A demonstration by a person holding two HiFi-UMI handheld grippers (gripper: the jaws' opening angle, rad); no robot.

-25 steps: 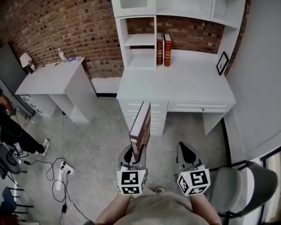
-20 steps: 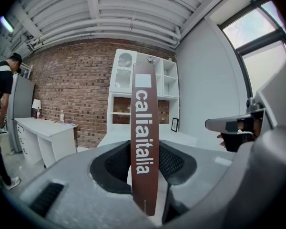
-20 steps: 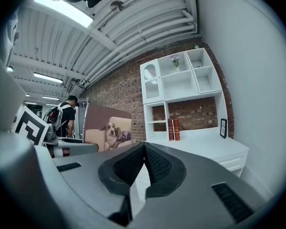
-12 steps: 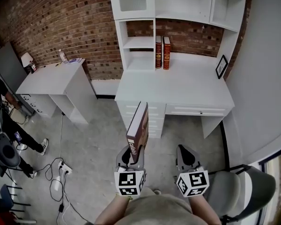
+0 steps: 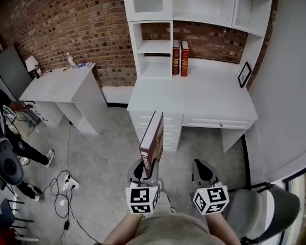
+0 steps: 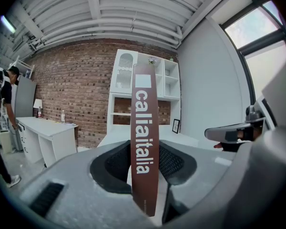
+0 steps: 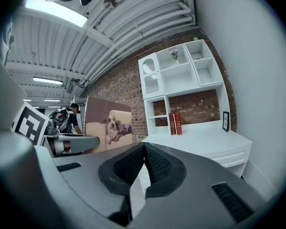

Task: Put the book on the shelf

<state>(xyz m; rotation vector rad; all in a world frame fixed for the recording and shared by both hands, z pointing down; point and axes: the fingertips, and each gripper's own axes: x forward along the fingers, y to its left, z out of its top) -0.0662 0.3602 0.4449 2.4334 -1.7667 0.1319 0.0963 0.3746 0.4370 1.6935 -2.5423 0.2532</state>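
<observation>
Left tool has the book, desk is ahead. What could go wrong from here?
1. The left tool pinches the book near one end only, with most of it sticking up. It could swing or slip when tilted toward the shelf.
2. The two red books stand upright with nothing propping their right side. Sliding the new one in could topple them.
3. The right tool is shut and empty, so nothing steadies the load.

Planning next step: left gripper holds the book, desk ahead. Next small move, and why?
Probably step forward, carrying the book toward the shelf unit: the left gripper clamps it upright, but floor separates it from the desk. The right gripper is shut and empty.
</observation>
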